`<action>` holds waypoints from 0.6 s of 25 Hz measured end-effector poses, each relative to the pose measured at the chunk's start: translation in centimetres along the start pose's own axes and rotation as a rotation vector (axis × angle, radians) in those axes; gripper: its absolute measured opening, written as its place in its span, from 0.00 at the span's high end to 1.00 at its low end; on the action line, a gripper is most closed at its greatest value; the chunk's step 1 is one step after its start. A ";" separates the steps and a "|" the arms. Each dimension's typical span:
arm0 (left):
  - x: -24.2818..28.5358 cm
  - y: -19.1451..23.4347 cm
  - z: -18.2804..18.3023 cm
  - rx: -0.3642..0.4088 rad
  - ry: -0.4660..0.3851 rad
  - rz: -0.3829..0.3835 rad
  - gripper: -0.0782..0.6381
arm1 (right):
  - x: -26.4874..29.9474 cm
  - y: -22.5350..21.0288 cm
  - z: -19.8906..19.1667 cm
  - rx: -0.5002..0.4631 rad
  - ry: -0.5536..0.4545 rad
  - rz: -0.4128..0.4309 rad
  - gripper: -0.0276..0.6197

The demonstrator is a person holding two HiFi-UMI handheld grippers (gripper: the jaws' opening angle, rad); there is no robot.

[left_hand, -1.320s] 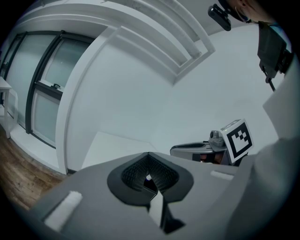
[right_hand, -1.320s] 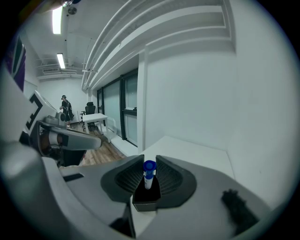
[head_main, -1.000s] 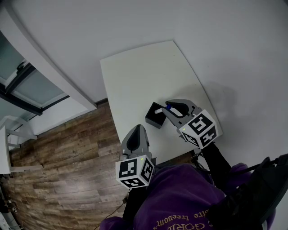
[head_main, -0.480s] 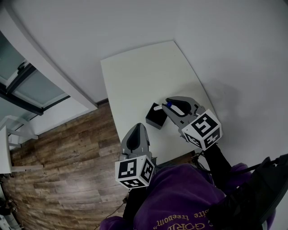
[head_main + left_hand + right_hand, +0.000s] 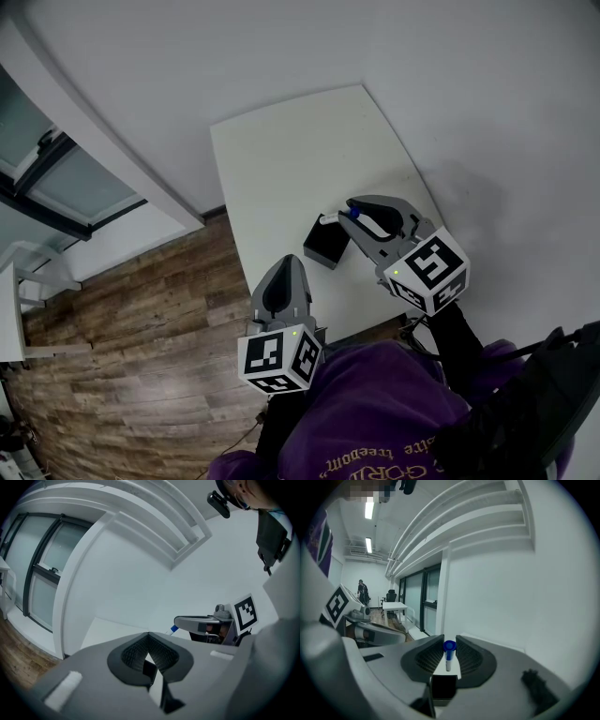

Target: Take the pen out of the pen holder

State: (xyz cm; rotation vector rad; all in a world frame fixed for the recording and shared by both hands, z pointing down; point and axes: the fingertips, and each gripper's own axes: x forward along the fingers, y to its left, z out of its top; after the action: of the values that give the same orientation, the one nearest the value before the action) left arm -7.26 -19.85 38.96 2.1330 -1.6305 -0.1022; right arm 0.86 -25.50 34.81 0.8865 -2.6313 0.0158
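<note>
My right gripper (image 5: 349,214) is shut on a pen with a blue cap (image 5: 342,216), which it holds just above and to the right of the black square pen holder (image 5: 323,246) on the white table (image 5: 281,159). In the right gripper view the pen (image 5: 448,654) stands upright between the pads, its blue cap on top, with the pen holder (image 5: 443,686) directly below. My left gripper (image 5: 290,265) hangs at the table's near edge with its tips touching and nothing between them. From the left gripper (image 5: 148,634) view the right gripper (image 5: 197,621) shows ahead.
The table stands against a white wall (image 5: 450,84). Wood floor (image 5: 141,309) lies to its left, beside a window with white frames (image 5: 56,178). A distant white desk (image 5: 393,605), a chair and a person show in the right gripper view.
My right gripper has risen a little with the pen, so the pen's white body now stands higher over the holder. The left gripper has stayed put.
</note>
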 end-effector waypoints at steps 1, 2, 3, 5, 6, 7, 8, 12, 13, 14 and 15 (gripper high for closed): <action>-0.1 0.0 0.1 0.002 -0.002 0.001 0.88 | -0.1 0.1 0.2 -0.001 -0.006 0.000 0.83; -0.2 0.1 0.1 0.003 -0.004 0.001 0.88 | -0.1 0.1 0.3 -0.002 -0.012 0.000 0.83; -0.2 0.1 0.1 0.004 -0.006 0.002 0.88 | -0.2 0.2 0.5 -0.003 -0.018 0.000 0.83; -0.3 0.1 0.2 0.005 -0.009 0.002 0.88 | -0.3 0.3 0.8 -0.005 -0.028 -0.001 0.83; -0.3 0.1 0.3 0.006 -0.010 0.002 0.88 | -0.4 0.3 1.0 -0.007 -0.033 -0.001 0.83; -0.4 0.1 0.3 0.007 -0.011 0.002 0.88 | -0.5 0.3 1.2 -0.010 -0.037 -0.001 0.83; -0.4 0.1 0.4 0.008 -0.012 0.001 0.88 | -0.6 0.3 1.3 -0.013 -0.042 -0.002 0.83; -0.4 0.0 0.6 0.010 -0.018 -0.001 0.88 | -0.7 0.3 1.7 -0.020 -0.051 -0.003 0.83; -0.3 0.0 0.6 0.011 -0.018 -0.002 0.88 | -0.7 0.4 1.7 -0.021 -0.052 -0.004 0.83; -0.3 0.0 0.6 0.011 -0.019 -0.003 0.88 | -0.7 0.3 1.7 -0.022 -0.053 -0.005 0.83; -0.3 -0.1 0.6 0.012 -0.019 -0.005 0.88 | -0.8 0.3 1.7 -0.024 -0.054 -0.007 0.83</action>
State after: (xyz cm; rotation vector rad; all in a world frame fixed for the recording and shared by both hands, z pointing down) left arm -7.49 -19.78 38.32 2.1516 -1.6406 -0.1156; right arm 0.66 -25.02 33.00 0.9006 -2.6728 -0.0417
